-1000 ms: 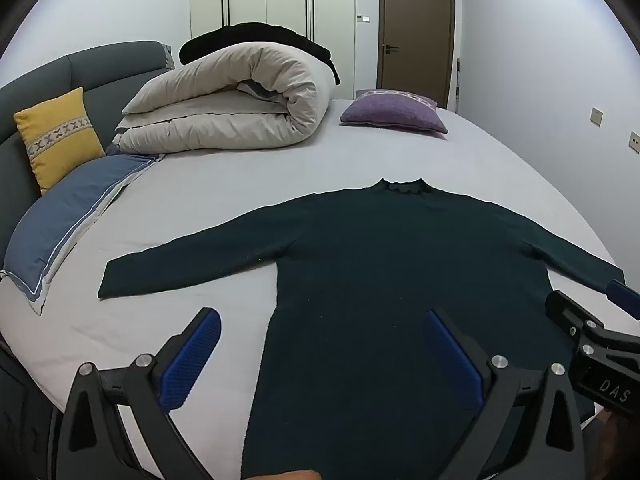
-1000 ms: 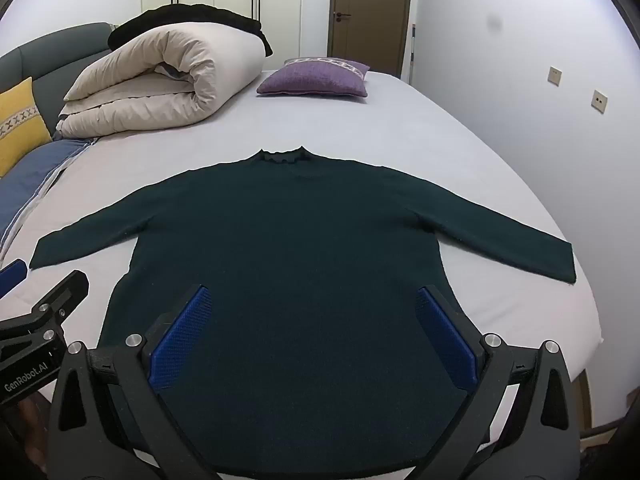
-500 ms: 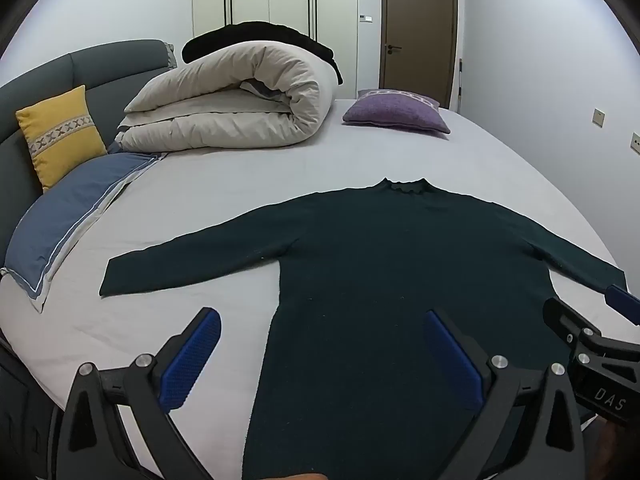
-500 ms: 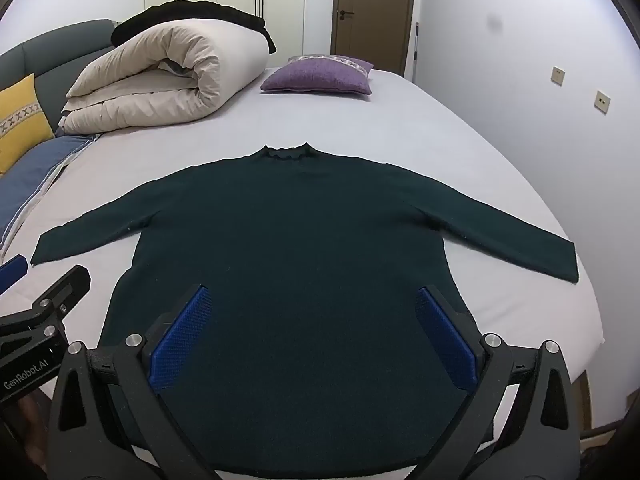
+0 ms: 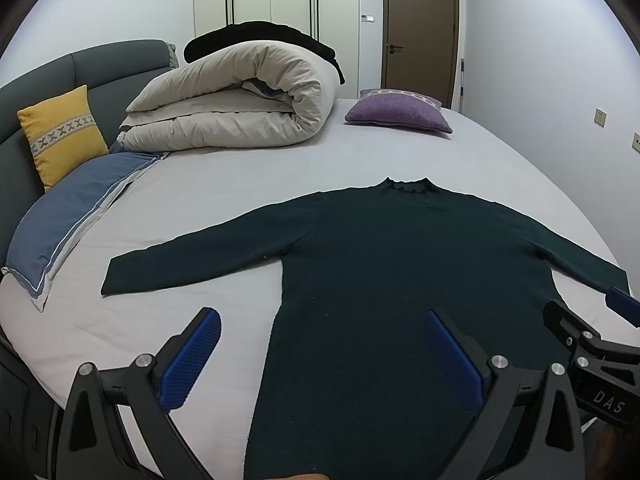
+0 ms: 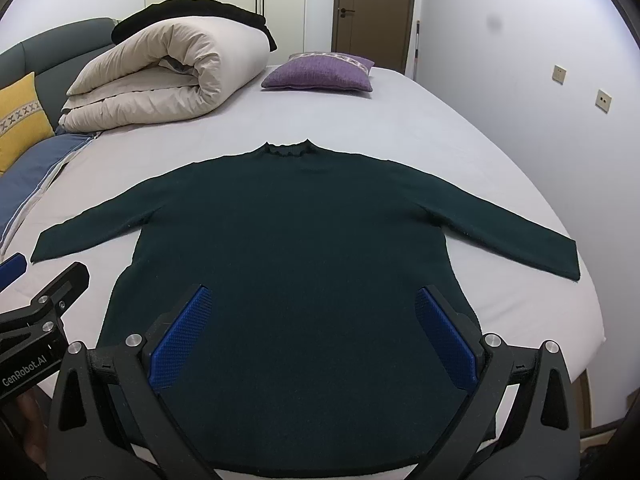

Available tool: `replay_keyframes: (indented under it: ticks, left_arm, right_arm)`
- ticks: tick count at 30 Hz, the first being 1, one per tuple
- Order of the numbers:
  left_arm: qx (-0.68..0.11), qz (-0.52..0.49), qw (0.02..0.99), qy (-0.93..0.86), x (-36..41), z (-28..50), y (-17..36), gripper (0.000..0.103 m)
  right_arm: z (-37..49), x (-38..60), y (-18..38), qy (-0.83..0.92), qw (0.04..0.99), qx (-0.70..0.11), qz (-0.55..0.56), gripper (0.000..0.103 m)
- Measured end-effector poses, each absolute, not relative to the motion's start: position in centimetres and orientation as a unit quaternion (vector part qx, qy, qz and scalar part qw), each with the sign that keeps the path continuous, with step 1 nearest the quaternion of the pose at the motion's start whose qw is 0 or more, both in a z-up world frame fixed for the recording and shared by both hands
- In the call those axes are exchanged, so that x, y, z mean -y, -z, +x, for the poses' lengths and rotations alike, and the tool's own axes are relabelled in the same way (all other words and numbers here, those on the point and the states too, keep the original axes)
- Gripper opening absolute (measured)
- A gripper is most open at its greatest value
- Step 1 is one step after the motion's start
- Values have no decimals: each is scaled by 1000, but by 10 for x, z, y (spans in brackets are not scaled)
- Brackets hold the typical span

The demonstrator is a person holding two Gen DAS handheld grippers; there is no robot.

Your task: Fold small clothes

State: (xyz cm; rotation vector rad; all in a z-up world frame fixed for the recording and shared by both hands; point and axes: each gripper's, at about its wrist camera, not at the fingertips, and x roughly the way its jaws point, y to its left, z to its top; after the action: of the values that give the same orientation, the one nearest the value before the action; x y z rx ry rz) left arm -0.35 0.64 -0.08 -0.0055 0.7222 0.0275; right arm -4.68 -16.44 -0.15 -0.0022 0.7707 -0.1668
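A dark green long-sleeved sweater [image 5: 384, 264] lies flat on the bed, collar away from me, both sleeves spread out; it also shows in the right wrist view [image 6: 296, 240]. My left gripper [image 5: 320, 320] is open and empty, held above the sweater's lower left edge. My right gripper [image 6: 312, 300] is open and empty, held above the sweater's lower body. The right gripper shows at the right edge of the left wrist view [image 5: 592, 344], and the left gripper at the left edge of the right wrist view [image 6: 36, 304].
The bed [image 5: 248, 176] has a light grey sheet. A rolled beige duvet [image 5: 240, 108] with a black garment on top lies at the back left. A purple cushion [image 5: 398, 112], a yellow cushion [image 5: 64, 132] and a blue pillow [image 5: 68, 216] lie around it. The bed's edge runs right of the sweater's right sleeve [image 6: 592, 300].
Both views have shifted very slightly; the grippers stay open above the sweater's lower part. The sweater has not moved.
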Motion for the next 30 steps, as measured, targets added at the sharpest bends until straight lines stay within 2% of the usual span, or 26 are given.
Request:
replay_keyframes:
  ticks: [30]
  left_arm:
    - [-354,-3,935,-14,-10,-7,0,103]
  right_arm:
    - [-45,165,7,81,922,-379,2,103]
